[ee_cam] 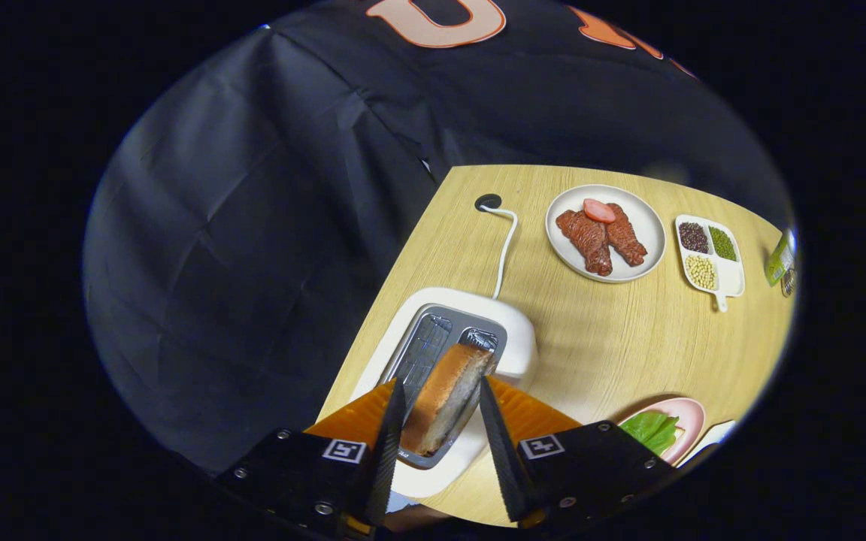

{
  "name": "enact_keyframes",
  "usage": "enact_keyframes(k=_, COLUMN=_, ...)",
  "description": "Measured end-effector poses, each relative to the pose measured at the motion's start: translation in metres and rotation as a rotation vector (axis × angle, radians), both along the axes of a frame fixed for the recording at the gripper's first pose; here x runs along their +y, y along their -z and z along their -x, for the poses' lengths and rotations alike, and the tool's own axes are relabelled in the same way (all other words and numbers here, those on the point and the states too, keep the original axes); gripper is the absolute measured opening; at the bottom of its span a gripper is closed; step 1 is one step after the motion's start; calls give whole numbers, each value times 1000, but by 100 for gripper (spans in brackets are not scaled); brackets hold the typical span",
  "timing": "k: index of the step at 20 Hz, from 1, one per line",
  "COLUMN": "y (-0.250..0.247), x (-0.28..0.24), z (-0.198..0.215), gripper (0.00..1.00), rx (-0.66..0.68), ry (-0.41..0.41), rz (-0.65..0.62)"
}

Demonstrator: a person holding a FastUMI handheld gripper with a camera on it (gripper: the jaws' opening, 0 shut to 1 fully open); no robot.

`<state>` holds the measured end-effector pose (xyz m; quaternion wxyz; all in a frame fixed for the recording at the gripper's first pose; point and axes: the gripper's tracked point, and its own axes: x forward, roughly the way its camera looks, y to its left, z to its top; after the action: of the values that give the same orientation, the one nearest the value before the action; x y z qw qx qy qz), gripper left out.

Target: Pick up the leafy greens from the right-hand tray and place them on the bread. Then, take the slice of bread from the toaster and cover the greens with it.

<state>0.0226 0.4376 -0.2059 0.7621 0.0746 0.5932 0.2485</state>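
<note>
- The slice of bread (448, 394) stands on edge in the right-hand slot of the white toaster (512, 338), its long axis running from the fingers away toward the toaster's far end, leaning a little to the right.
- Its top crust is golden brown and its facing side is a paler grey-tan (the lower part sits down in the slot and is hidden).
- The gripper (440, 443) is spread around the slice: one dark ribbed finger lies just left of it and the other just right, with a gap showing on the right side, so the fingers are released and not pressing on the bread.
- The near end of the slice is partly covered by the left finger, and whether that finger touches the crust is hard to make out.
- The toaster's other slot (422, 349), to the left, shows its wire grille.
- A white cord (504, 252) runs from the toaster's far end to a round hole in the desk (628, 338).
- The leafy greens (652, 430) lie on a pink plate (692, 415) right of the fingers, cut off by the gripper body (the bread under them cannot be told).
- Farther off sit a white plate (647, 225) with reddish-brown meat pieces (602, 237) and a divided dish of beans (710, 254).
</note>
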Motion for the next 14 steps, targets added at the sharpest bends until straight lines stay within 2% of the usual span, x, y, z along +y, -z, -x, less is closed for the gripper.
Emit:
enact_keyframes(k=6, y=2, x=-6, z=1, gripper=33, rx=-8, ry=-16, rz=6)
enact_keyframes(k=7, y=1, x=-8, z=2, gripper=24, rx=-20, ry=-17, rz=7)
enact_keyframes(k=9, y=-3, x=-14, z=6, gripper=17, rx=-36, ry=-21, rz=-1)
enact_keyframes(k=14, y=-29, x=-20, z=8, gripper=14, rx=-57, ry=10, rz=-85)
